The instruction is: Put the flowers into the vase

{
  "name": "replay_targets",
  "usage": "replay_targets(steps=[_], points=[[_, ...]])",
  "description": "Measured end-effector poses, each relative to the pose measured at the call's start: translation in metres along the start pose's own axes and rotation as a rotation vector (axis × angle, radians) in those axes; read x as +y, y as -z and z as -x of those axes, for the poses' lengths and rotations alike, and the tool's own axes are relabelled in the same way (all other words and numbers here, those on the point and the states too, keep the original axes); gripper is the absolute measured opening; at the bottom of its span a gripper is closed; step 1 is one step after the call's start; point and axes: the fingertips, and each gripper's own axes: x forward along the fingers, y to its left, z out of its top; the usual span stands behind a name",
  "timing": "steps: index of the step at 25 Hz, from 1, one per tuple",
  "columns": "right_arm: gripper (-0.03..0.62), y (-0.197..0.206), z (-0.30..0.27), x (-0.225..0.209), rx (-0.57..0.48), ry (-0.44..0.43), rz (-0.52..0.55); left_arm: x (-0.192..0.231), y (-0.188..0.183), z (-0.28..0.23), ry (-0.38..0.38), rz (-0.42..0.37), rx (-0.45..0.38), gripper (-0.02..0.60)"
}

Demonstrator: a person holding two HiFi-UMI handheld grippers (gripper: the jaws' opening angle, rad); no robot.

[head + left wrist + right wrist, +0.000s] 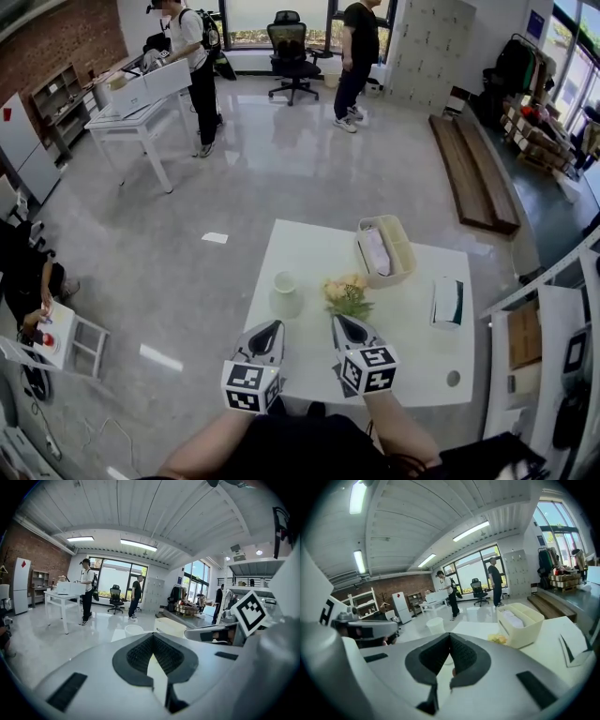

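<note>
Nearest the camera, the two hand-held grippers hung over the near edge of the white table (pixel 422 375). The left gripper (pixel 274 327) had its jaws pressed together on nothing, and the right gripper (pixel 340 322) was likewise pinched closed and empty. Just ahead of the right gripper lay the flowers (pixel 347 293), a small yellow-and-pink bunch resting on the tabletop. The pale vase (pixel 285 294) stood upright just beside them to the left, ahead of the left gripper. Farther back sat a cream basket (pixel 386 251). The step in hand looked like the reach for the flowers, with nothing yet grasped. To do it well, the right jaws would need to spread before arriving, then close gently on the stems rather than the blooms. The left gripper could meanwhile steady the vase against tipping.
</note>
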Motion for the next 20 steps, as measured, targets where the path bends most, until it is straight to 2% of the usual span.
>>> replay_targets(steps=[2,5,7,9,11,17,20], points=[[0.003,0.021,-0.007,-0.038,0.114,0.054,-0.004,-0.001,0.001,-0.001,0.005,-0.003,0.007,0.005],[0.003,0.067,-0.019,-0.091,0.382,0.088,-0.024,-0.001,0.006,-0.004,0.013,-0.005,0.020,0.005],[0.003,0.096,-0.024,-0.113,0.558,0.069,-0.052,-0.002,0.009,-0.005,0.020,-0.002,0.028,0.005],[0.013,0.117,-0.028,-0.122,0.689,0.005,-0.129,-0.004,0.009,-0.005,0.024,-0.001,0.028,0.005],[0.144,0.131,-0.035,-0.124,0.764,-0.067,-0.233,-0.006,0.008,-0.006,0.027,-0.004,0.025,0.005],[0.155,0.153,-0.056,-0.128,0.894,-0.139,-0.440,-0.007,0.013,-0.007,0.027,-0.001,0.043,0.005],[0.165,0.160,-0.059,-0.129,0.938,-0.156,-0.503,-0.002,0.015,-0.006,0.017,0.003,0.047,0.005]])
